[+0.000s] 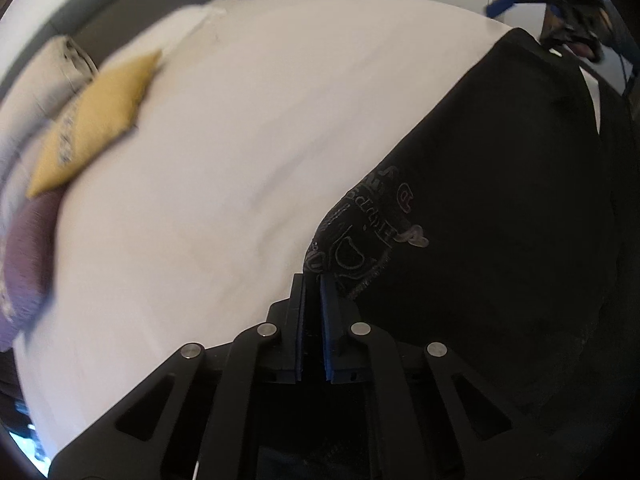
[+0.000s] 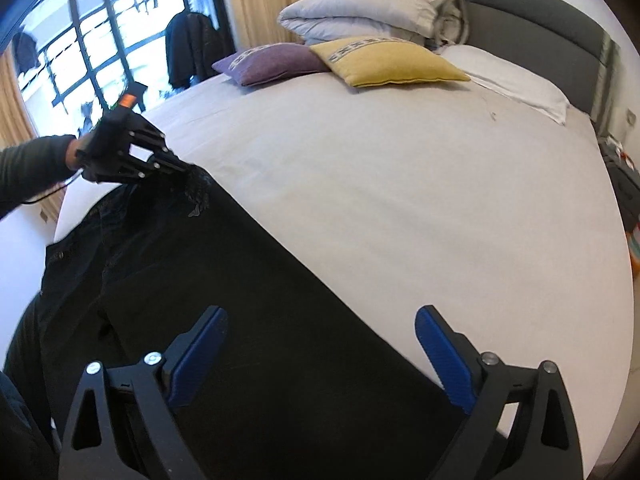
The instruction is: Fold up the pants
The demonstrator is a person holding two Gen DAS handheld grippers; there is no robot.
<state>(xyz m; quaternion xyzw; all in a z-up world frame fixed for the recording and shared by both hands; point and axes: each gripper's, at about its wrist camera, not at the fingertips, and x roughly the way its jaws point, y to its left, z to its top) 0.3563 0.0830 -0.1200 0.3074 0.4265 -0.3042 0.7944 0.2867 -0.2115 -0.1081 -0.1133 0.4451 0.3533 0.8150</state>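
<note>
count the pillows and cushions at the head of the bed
3, none visibly hidden: a square purple fabric cushion on the left, a square yellow fabric cushion beside it, overlapping its edge, and a flat white pillow on the right. Behind them lies a folded pale duvet.

Your pants point(image 2: 248, 280) are matt black cloth, the sheet point(image 2: 400, 184) smooth white fabric, the gripper pads point(image 2: 440, 356) ribbed, probably rubber.

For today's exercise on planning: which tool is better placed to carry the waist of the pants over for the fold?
Left. The left tool is already shut on the waist end of the black pants, while the right tool hangs open above the leg, gripping nothing.
</note>
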